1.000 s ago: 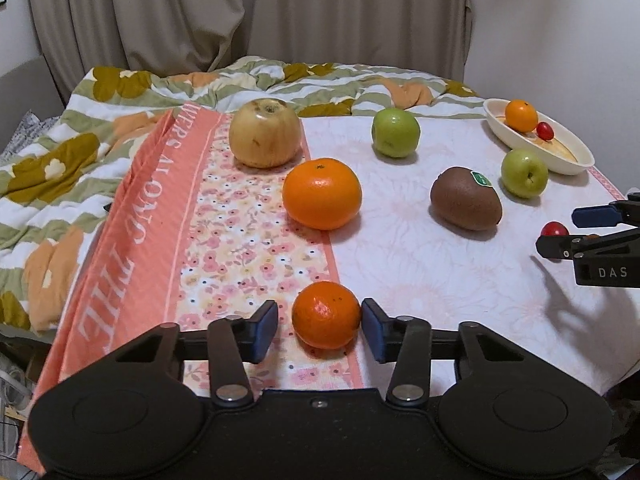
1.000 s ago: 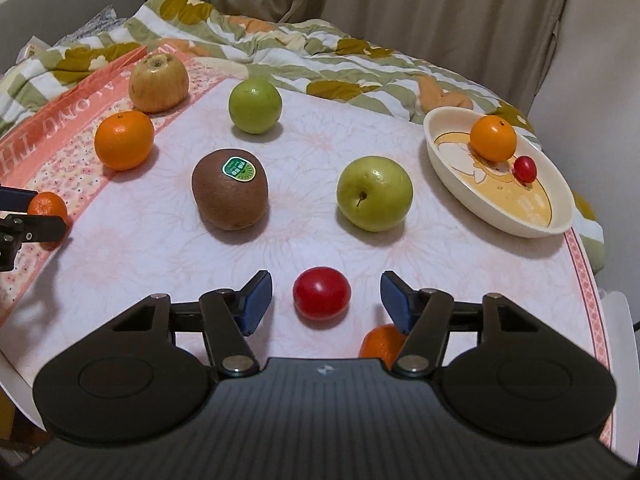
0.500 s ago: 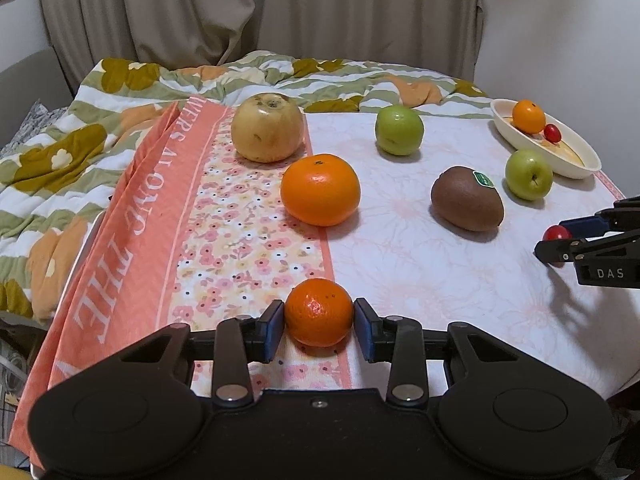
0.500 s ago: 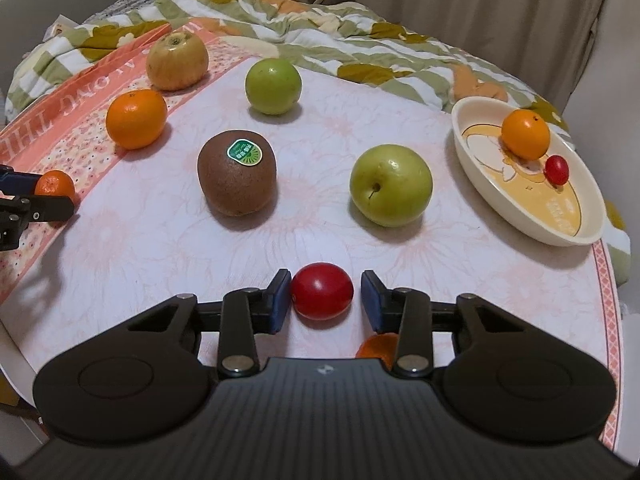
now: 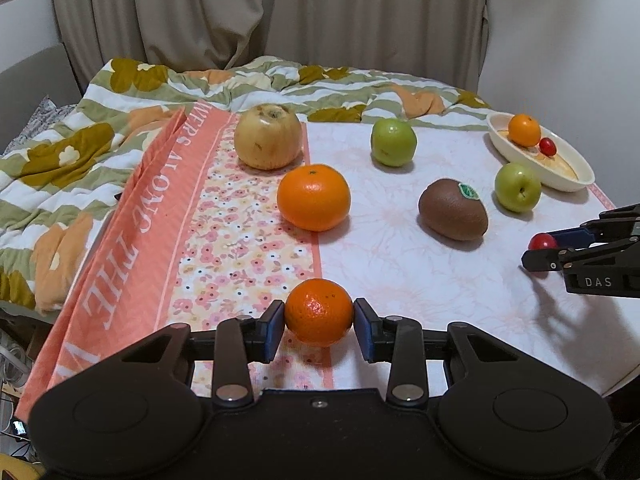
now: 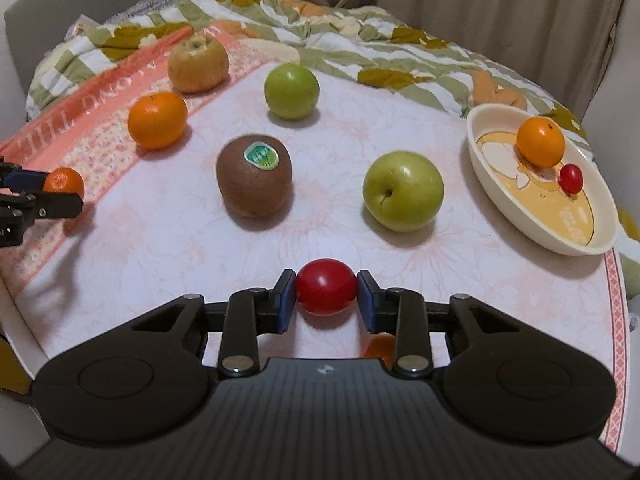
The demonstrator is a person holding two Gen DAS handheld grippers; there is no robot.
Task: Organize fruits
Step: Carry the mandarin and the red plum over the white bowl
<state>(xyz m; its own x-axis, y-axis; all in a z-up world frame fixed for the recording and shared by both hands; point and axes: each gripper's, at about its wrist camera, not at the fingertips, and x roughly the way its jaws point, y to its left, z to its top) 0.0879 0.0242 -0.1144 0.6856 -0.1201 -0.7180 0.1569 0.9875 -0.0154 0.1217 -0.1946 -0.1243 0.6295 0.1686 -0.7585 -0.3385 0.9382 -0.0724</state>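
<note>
My left gripper (image 5: 319, 322) is shut on a small mandarin (image 5: 319, 312) just above the flowered cloth at the table's near edge. My right gripper (image 6: 326, 292) is shut on a red cherry tomato (image 6: 326, 286) just above the white cloth. A cream oval bowl (image 6: 516, 208) at the far right holds a small orange (image 6: 540, 142) and a cherry tomato (image 6: 571, 177). On the table lie a large orange (image 5: 314, 197), a yellow apple (image 5: 268, 142), two green apples (image 5: 393, 142) (image 5: 518, 187) and a kiwi (image 5: 453, 209).
Another orange fruit (image 6: 378, 350) is partly hidden under my right gripper. A crumpled green and orange blanket (image 5: 120, 120) lies behind and left of the table. Curtains (image 5: 240, 12) hang at the back. The table's edge (image 6: 24, 312) runs close below both grippers.
Both grippers closed from open: the left onto the small mandarin, the right onto the cherry tomato. Both seem to have risen a little.
</note>
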